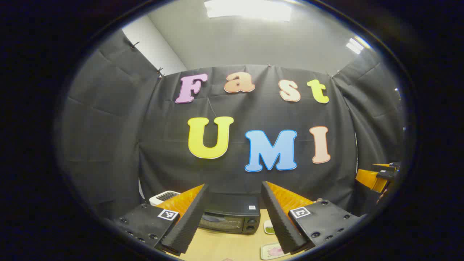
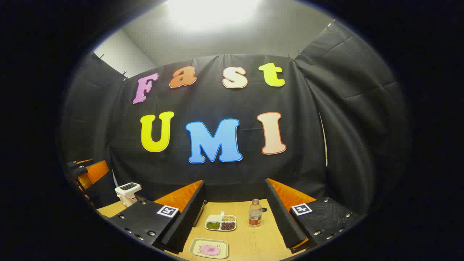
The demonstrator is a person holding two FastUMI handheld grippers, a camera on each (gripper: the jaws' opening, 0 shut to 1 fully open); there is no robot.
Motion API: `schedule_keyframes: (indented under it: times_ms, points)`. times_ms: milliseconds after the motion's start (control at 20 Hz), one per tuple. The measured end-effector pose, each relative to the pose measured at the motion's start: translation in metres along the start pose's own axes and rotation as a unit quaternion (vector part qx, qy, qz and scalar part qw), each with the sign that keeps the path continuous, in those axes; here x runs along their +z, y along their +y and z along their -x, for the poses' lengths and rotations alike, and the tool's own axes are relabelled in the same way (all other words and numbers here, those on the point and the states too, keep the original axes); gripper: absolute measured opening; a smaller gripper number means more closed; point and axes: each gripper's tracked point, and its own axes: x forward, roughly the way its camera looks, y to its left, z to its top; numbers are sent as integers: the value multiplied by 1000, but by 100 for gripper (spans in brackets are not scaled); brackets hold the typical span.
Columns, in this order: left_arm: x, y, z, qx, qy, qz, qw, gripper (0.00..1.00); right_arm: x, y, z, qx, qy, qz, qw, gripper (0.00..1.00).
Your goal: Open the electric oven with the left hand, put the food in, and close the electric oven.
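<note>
Oven (image 1: 232, 217) shut, bottom centre on tabletop (image 1: 224, 246); left hand-held gripper (image 1: 233, 214) wide, empty; right hand-held gripper (image 2: 235, 210) wide above doughnut plate (image 2: 209, 248).

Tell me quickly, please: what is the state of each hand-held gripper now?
Left hand-held gripper: open, holding nothing, pointed at the electric oven.
Right hand-held gripper: open, holding nothing, above the wooden table.

table (image 2: 250, 239): wood | on it: oven (image 1: 232, 216), toaster (image 2: 127, 194), bottle (image 2: 255, 213), divided tray (image 2: 221, 222), food plate (image 2: 209, 248)
</note>
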Motion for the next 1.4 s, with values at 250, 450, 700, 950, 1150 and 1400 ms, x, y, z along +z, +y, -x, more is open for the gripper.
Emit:
schedule_keyframes:
  times_ms: [250, 450, 700, 950, 1150, 1400]
  points:
    - [-4, -1, -11, -31, 6, 9, 999, 96, 1, 11, -5, -13, 6, -13, 1000, 98]
    - [-13, -3, -21, -56, 13, 12, 998, 95, 0, 11, -8, -36, 6, -47, 998, 97]
    - [-23, 11, -35, -63, 24, 14, 998, 92, -2, 6, -13, -65, 10, -45, 997, 97]
    - [-51, 28, -58, -66, 63, 10, 996, 99, -10, 16, -17, -68, 20, -34, 997, 98]
    - [-89, 30, -86, -87, 108, 6, 990, 96, -18, 24, -20, -64, 31, -17, 997, 98]
    - [-165, 30, -124, -100, 210, 16, 973, 94, -25, 28, -18, -72, 39, -5, 997, 98]
